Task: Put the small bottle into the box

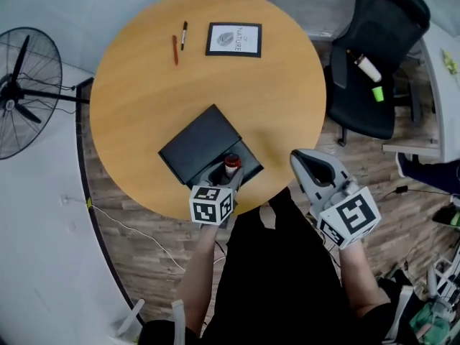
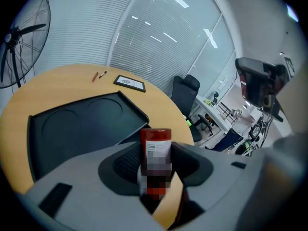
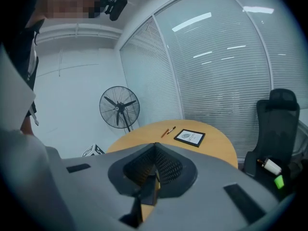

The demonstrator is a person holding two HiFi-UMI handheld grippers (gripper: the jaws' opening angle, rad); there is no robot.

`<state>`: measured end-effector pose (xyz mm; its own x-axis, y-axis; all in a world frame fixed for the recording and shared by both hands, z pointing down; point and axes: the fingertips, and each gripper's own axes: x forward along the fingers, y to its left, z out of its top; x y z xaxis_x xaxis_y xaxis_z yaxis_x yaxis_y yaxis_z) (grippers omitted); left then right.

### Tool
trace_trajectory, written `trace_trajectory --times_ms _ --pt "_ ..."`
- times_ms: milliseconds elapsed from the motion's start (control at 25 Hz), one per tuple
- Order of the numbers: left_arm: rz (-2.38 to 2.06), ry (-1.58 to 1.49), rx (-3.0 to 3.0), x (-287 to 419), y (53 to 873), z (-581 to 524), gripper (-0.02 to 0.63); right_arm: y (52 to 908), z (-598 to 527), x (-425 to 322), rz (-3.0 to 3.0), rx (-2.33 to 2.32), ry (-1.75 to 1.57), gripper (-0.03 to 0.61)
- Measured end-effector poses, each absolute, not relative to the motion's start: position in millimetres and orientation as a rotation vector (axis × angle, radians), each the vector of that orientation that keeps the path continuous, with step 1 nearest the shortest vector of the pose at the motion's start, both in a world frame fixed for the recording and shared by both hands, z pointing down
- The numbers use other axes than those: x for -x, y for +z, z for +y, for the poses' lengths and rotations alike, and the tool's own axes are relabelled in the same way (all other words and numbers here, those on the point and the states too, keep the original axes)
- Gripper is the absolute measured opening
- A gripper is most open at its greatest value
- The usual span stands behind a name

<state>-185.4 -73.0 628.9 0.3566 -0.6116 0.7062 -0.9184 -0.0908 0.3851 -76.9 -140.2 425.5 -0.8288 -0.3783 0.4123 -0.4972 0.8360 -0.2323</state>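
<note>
A small bottle (image 1: 231,165) with a red cap and a white label stands upright between the jaws of my left gripper (image 1: 229,173), which is shut on it. It hangs just over the open black box (image 1: 251,165) at the near edge of the round wooden table (image 1: 144,99). The box's lid (image 1: 198,143) lies flat to the left. In the left gripper view the bottle (image 2: 155,148) fills the middle of the left gripper (image 2: 155,163), with the lid (image 2: 82,124) behind it. My right gripper (image 1: 297,159) is shut and empty, off the table's near right edge; in its own view the right gripper (image 3: 154,170) holds nothing.
A framed picture (image 1: 234,39) and two pens (image 1: 178,43) lie at the table's far side. A standing fan (image 1: 21,85) is on the left. A black office chair (image 1: 374,56) with small items on it stands at the right, beside a white desk (image 1: 445,70).
</note>
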Motion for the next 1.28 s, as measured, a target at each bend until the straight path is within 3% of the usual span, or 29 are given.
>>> trace_trajectory --times_ms 680,1280 --pt "-1.133 0.580 -1.723 162.4 693.7 -85.0 0.189 437.2 -132.5 61.0 -2.572 -0.905 0.539 0.009" --pt "-1.139 0.567 -1.677 161.2 702.5 -88.6 0.193 439.2 -120.4 46.2 -2.542 -0.964 0.573 0.009"
